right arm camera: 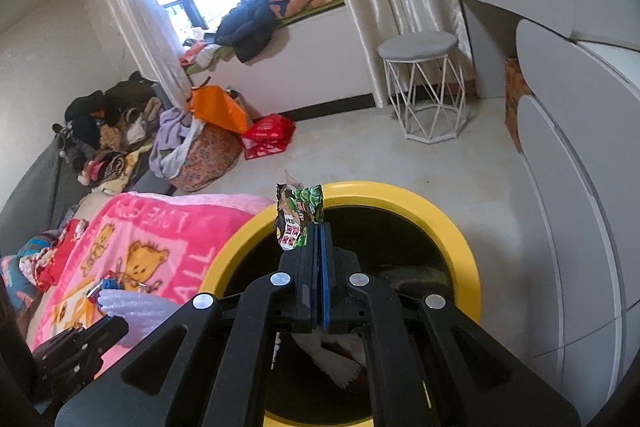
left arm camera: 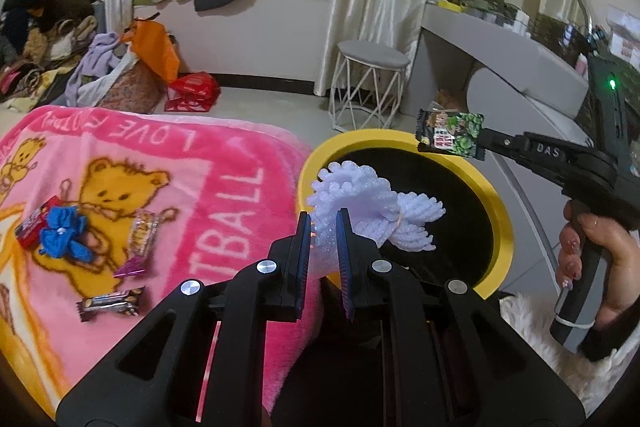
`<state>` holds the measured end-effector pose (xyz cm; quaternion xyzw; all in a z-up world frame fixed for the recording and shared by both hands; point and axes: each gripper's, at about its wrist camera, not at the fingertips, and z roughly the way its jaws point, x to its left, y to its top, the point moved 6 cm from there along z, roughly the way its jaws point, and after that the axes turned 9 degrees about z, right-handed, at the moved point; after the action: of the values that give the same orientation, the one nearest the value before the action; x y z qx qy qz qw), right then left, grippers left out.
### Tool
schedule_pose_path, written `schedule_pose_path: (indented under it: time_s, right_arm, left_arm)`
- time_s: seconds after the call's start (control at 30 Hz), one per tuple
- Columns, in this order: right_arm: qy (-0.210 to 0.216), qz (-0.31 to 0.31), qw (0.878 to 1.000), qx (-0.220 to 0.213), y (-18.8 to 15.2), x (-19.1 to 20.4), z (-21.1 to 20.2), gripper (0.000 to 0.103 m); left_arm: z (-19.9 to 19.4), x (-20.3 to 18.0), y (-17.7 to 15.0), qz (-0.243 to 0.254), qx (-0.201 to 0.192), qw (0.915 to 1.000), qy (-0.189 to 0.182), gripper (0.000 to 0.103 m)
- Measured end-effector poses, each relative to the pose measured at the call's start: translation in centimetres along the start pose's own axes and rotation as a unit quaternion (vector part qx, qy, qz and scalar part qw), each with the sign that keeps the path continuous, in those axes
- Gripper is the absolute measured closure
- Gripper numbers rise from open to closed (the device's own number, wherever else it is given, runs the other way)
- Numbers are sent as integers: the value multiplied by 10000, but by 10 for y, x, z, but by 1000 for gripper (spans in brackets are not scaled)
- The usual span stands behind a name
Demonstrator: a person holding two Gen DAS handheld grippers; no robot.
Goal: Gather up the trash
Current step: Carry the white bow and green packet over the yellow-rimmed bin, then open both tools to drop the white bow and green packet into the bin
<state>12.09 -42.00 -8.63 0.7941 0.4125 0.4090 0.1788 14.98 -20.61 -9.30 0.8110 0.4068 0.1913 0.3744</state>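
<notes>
Both claws clench trash over the yellow-rimmed black round bin: left claw the white foam netting, right claw the green snack wrapper; released off-centre, the springy netting could catch the rim and fall outside.

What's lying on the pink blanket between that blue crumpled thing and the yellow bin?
A small shiny snack wrapper lies there, then bare pink blanket up to the yellow bin. The left wrist view shows it best.

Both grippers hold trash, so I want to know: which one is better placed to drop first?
Right. The right gripper holds the snack wrapper over the yellow-rimmed bin; the left gripper's foam net overhangs the rim.
</notes>
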Motion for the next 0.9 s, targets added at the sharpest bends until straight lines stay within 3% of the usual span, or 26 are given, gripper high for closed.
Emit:
schedule_pose_path:
  time_s: [0.4,0.8,0.83,0.9]
  right_arm:
    - [-412,46,9990,139,-8,-23,14,101]
    - [-496,59,9980,382,-14,-30,27,101]
    - [-514,85,9978,403,-14,-31,28,101]
    - [-496,193,9975,470,-15,-34,30,94]
  left_arm:
    - [25,-35,-7,401,286,9984,-281,94]
    - [43,-53,-8,534,374,9965,-526,93]
    - [44,-54,-9,533,382,9964,-539,92]
    - [45,-52,-8,472,402,9963,-597,72]
